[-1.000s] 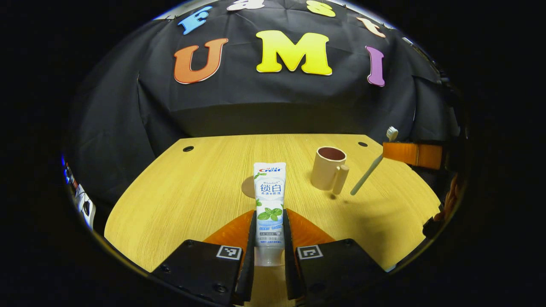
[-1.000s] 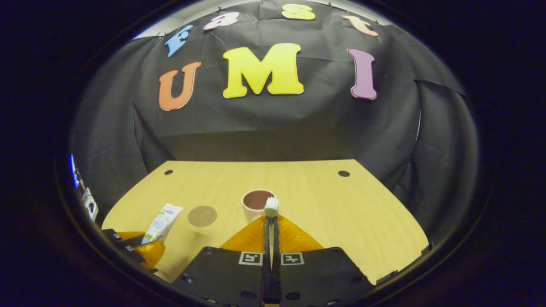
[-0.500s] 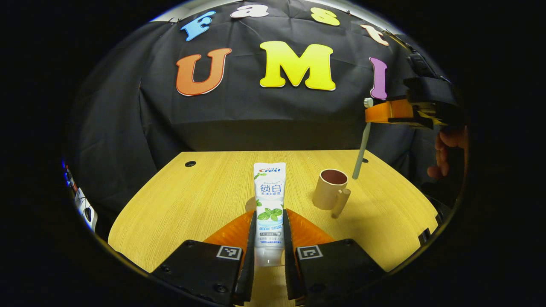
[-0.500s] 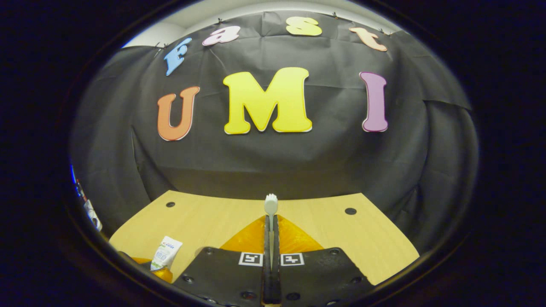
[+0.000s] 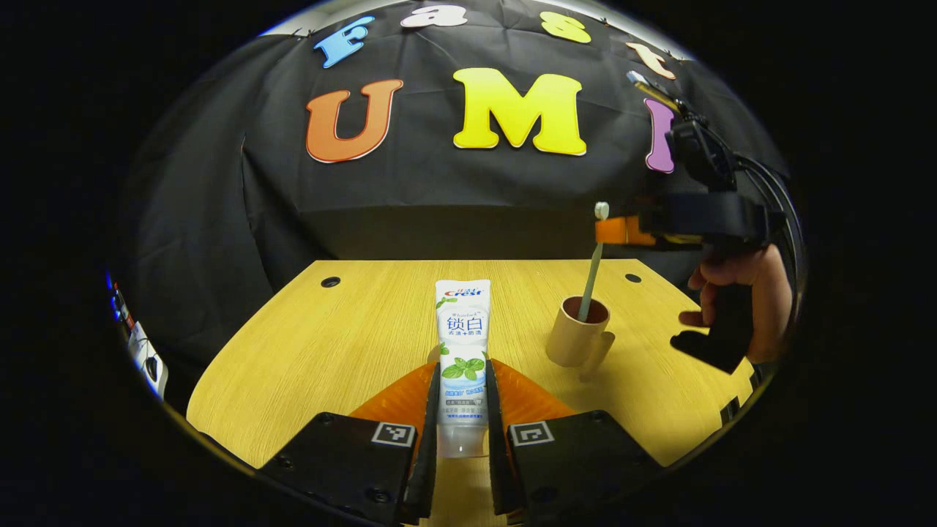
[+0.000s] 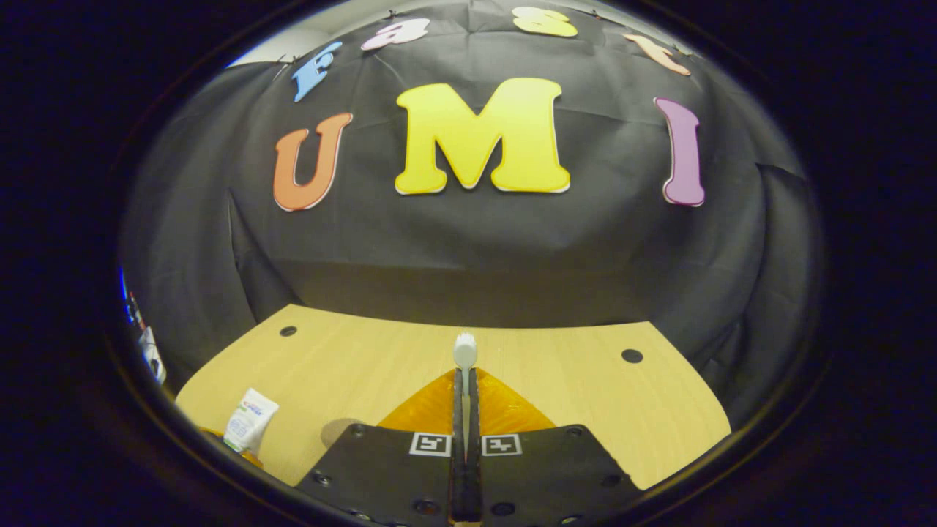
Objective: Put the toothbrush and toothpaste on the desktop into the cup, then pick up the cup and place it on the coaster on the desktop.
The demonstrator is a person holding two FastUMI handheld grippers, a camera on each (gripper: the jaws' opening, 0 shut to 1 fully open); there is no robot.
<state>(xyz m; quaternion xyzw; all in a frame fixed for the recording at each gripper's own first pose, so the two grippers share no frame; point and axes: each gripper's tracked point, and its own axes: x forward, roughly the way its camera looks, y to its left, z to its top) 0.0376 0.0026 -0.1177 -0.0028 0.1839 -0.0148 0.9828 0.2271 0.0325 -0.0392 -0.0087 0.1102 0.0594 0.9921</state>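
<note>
Right claw (image 5: 602,228) holds toothbrush (image 5: 590,282) upright, handle inside cup (image 5: 575,338).

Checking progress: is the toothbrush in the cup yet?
Partly: toothbrush stands upright, lower end inside cup, right gripper gripping its top.

Left claw (image 5: 461,410) gripping toothpaste (image 5: 463,344), toothbrush (image 5: 590,282) standing in cup (image 5: 575,333)
</note>
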